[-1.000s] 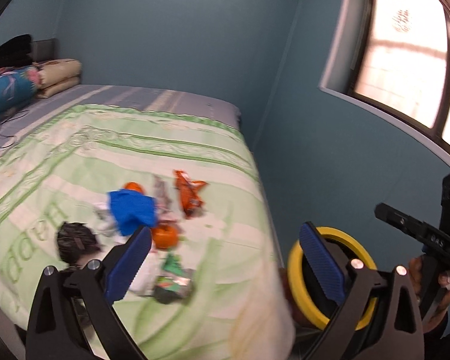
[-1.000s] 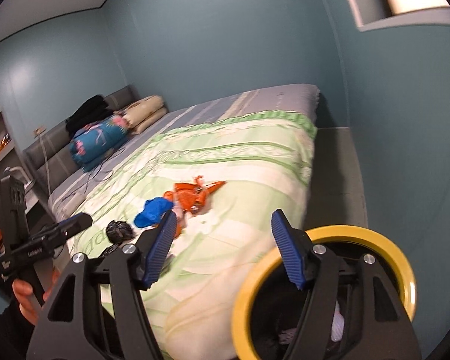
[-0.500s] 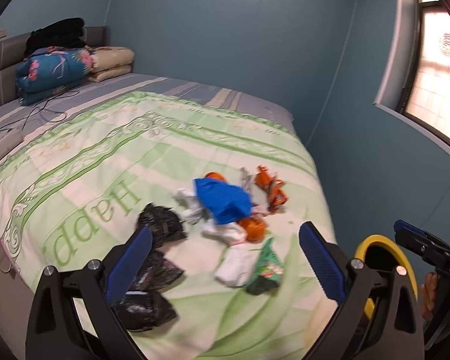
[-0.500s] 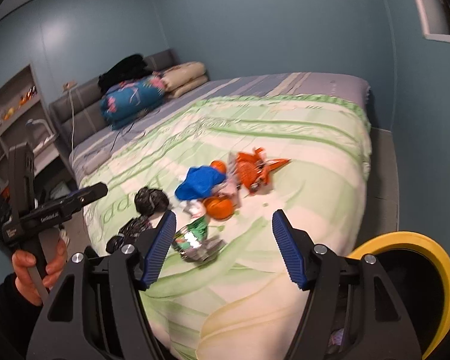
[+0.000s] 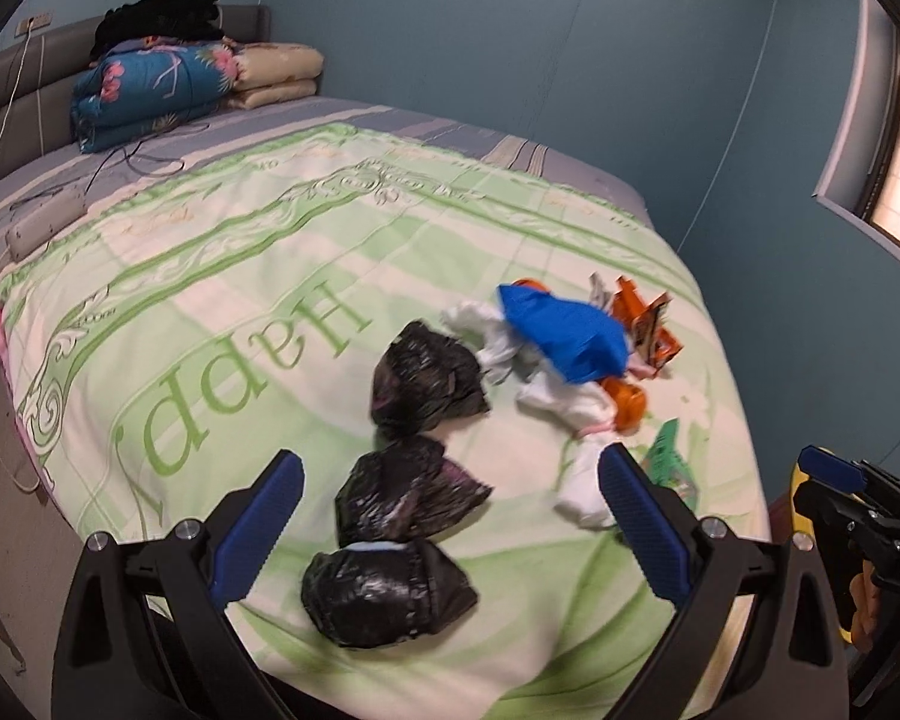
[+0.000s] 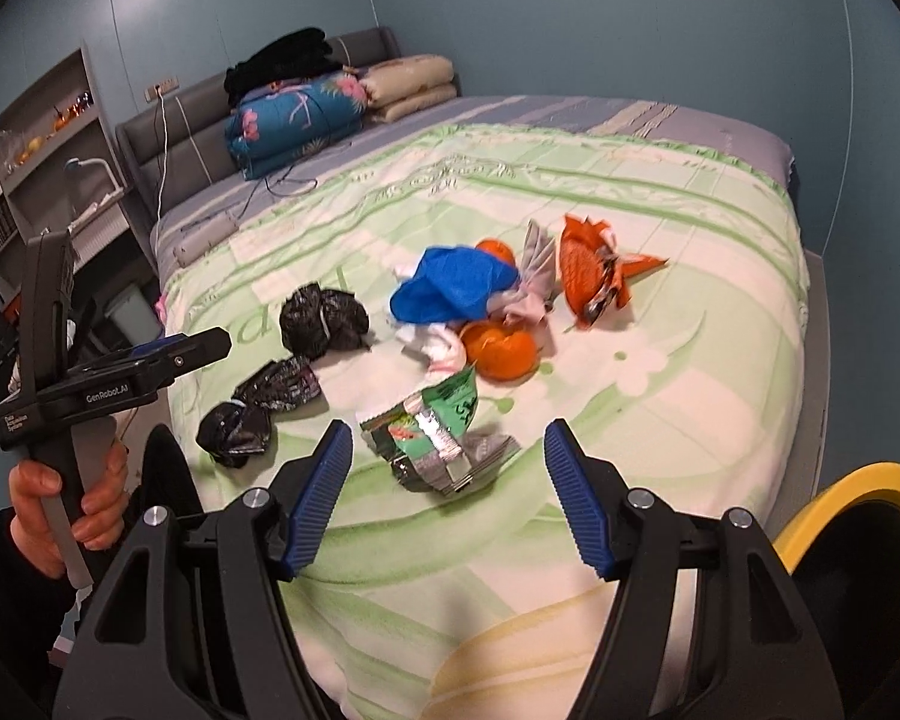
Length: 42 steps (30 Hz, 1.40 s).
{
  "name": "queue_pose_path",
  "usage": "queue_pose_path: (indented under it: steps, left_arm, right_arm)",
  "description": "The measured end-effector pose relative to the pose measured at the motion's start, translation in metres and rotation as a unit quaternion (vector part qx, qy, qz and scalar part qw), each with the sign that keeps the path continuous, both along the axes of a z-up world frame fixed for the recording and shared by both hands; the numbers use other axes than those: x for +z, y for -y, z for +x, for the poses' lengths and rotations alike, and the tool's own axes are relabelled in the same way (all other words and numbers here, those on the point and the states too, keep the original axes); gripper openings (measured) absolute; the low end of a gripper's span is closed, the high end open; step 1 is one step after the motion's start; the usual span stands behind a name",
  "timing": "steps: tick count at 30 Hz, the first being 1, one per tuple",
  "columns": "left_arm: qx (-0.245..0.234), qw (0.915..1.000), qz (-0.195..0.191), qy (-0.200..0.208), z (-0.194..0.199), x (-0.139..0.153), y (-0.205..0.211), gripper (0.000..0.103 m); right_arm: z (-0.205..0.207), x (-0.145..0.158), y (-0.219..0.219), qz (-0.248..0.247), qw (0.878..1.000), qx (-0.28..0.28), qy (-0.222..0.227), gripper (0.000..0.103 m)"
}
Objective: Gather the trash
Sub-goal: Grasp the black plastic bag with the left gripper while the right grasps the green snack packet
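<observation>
Trash lies in a heap on the green-and-white bed cover (image 5: 210, 276). Three crumpled black bags (image 5: 390, 588) (image 6: 324, 318) lie nearest the left side. Beside them are a blue wrapper (image 5: 564, 336) (image 6: 450, 291), white tissues (image 5: 570, 408), an orange peel ball (image 6: 501, 348), an orange snack packet (image 6: 588, 270) and a green foil packet (image 6: 432, 438). My left gripper (image 5: 450, 516) is open and empty above the black bags. My right gripper (image 6: 447, 492) is open and empty just short of the green foil packet.
A yellow-rimmed black bin (image 6: 864, 528) stands on the floor at the bed's right side. Folded quilts and pillows (image 5: 168, 90) sit at the headboard, with a cable and power strip (image 5: 42, 228) on the bed. A shelf unit (image 6: 36, 156) stands at the left.
Both grippers have swung left and moved closer over the bed. The trash heap now fills the middle of both views, and the bin has slid to the right edge.
</observation>
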<state>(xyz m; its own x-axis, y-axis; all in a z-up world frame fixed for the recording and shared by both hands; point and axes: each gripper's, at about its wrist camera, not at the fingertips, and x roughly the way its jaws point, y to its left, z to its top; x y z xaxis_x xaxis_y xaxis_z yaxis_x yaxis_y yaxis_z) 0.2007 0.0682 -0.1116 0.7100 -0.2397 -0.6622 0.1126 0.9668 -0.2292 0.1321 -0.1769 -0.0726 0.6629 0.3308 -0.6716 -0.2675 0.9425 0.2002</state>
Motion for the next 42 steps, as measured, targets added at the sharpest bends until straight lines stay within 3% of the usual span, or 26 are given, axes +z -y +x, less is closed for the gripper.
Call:
queue_pose_path:
  steps: [14,24,29,32,40,42]
  left_arm:
    - [0.01,0.9984,-0.004,-0.056,0.017,-0.052,-0.013,0.095]
    - [0.011,0.997,-0.006,-0.076,0.03,-0.067,-0.015,0.095]
    - [0.011,0.9969,-0.01,-0.078,0.032,-0.07,-0.016,0.094]
    - [0.014,0.9968,-0.008,-0.078,0.033,-0.07,-0.015,0.085]
    - [0.02,0.9959,0.0,-0.088,0.032,-0.072,-0.013,0.051]
    - [0.016,0.9955,-0.006,-0.094,0.031,-0.073,-0.012,0.047]
  right_arm:
    - [0.024,-0.045,-0.028,-0.063,0.998,0.002,-0.019,0.066]
    - [0.045,-0.065,-0.037,-0.055,0.997,0.003,-0.045,0.064]
    - [0.047,-0.066,-0.038,-0.047,0.998,-0.002,-0.048,0.058]
    - [0.048,-0.067,-0.035,-0.043,0.998,-0.007,-0.051,0.054]
    - [0.05,-0.07,-0.023,-0.029,0.997,-0.022,-0.069,0.026]
    - [0.049,-0.068,-0.02,-0.024,0.997,-0.026,-0.067,0.019]
